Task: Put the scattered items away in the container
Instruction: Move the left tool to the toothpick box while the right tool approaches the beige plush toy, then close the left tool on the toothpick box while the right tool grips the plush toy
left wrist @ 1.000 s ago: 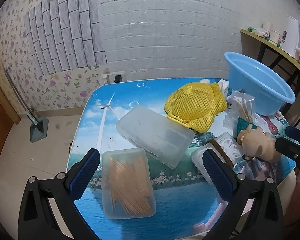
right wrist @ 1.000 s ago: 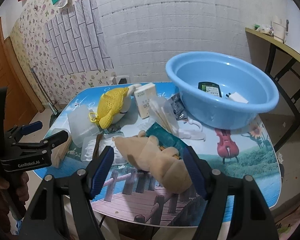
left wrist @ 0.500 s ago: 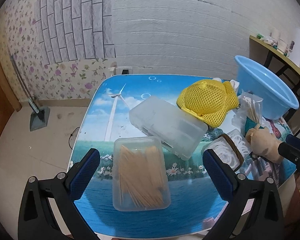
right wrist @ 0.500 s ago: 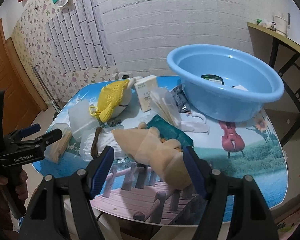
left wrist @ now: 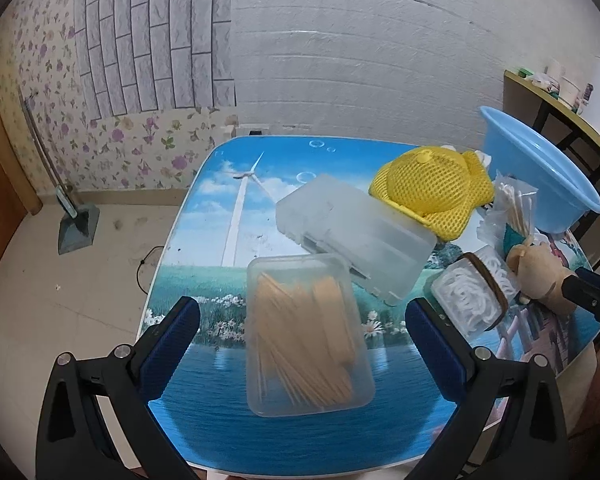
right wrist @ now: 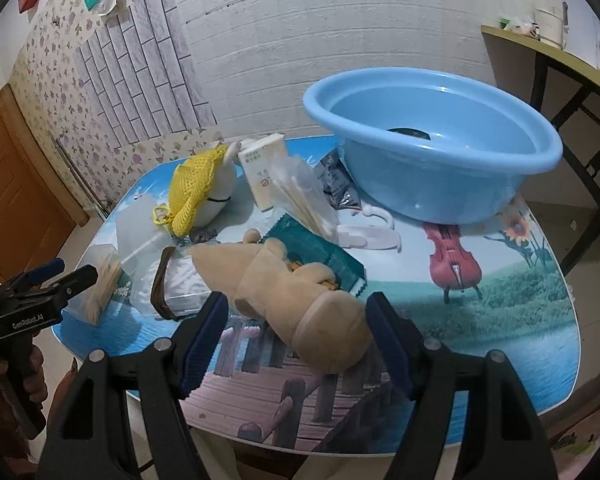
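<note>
The light blue basin stands at the table's far right with a dark item inside. A tan plush toy lies on the table between the fingers of my right gripper. That gripper is open and its pads do not press the toy. My left gripper is open too. It straddles a clear box of toothpicks near the front edge without touching it. Behind the box lie a frosted plastic case and a yellow mesh bag.
Between the plush toy and the basin lie a bag of cotton swabs, a white carton, a teal packet, white hooks and a foil packet. A clear box of white loops sits left of the plush toy. A shelf stands at the right wall.
Both grippers have sunk toward the table. The toothpick box now lies squarely between the left fingers, and the plush toy sits deeper between the right fingers. Neither gripper's opening has changed.
</note>
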